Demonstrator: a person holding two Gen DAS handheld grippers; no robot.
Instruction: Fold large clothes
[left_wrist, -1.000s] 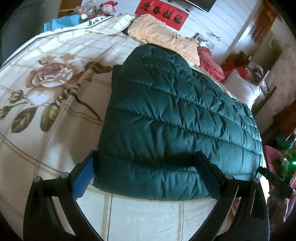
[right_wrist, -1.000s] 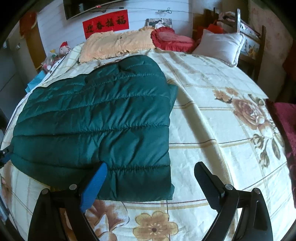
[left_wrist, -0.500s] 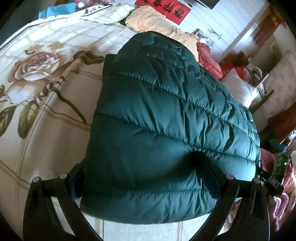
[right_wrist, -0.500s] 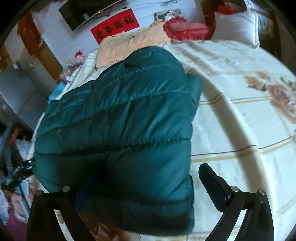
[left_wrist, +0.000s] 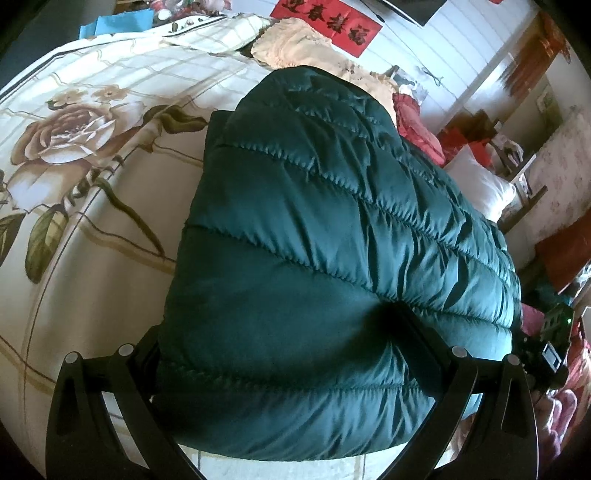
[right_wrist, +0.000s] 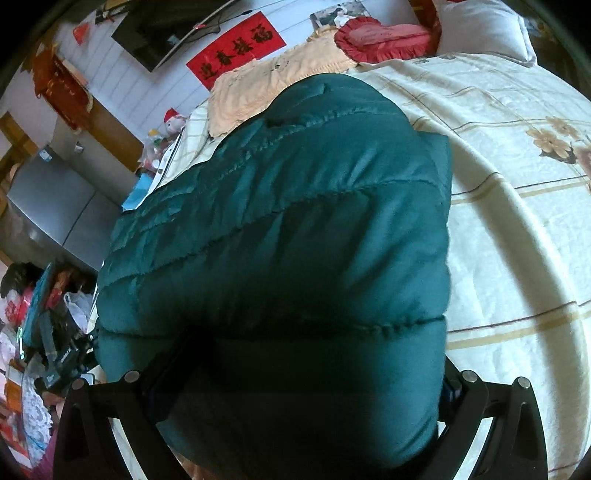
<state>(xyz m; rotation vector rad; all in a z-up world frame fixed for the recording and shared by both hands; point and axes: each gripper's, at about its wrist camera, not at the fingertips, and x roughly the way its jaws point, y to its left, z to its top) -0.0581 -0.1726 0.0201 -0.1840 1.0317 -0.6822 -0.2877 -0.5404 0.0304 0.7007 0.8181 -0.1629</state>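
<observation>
A dark green quilted jacket (left_wrist: 332, 206) lies spread on the floral bedspread (left_wrist: 92, 258). My left gripper (left_wrist: 277, 321) stands wide over the jacket's near left corner. The padded hem fills the gap, its right finger (left_wrist: 417, 332) dents the fabric, and its left finger is mostly hidden behind the jacket's edge. In the right wrist view the jacket (right_wrist: 295, 206) bulges up between the fingers of my right gripper (right_wrist: 314, 354), whose jaws stand at their widest around the near right corner. Both of its fingertips are buried in the dark fabric.
Peach pillows (right_wrist: 266, 85), a red cushion (right_wrist: 380, 37) and a white pillow (right_wrist: 484, 29) lie at the head of the bed. Bare bedspread (right_wrist: 517, 258) stretches right of the jacket. Cluttered bags and boxes (right_wrist: 40, 302) sit off the bed's left side.
Both grippers have pushed forward and down onto the jacket's near edge. The hem, which lay ahead of the fingers, now bulges between them. The right gripper also swung left over its corner.
</observation>
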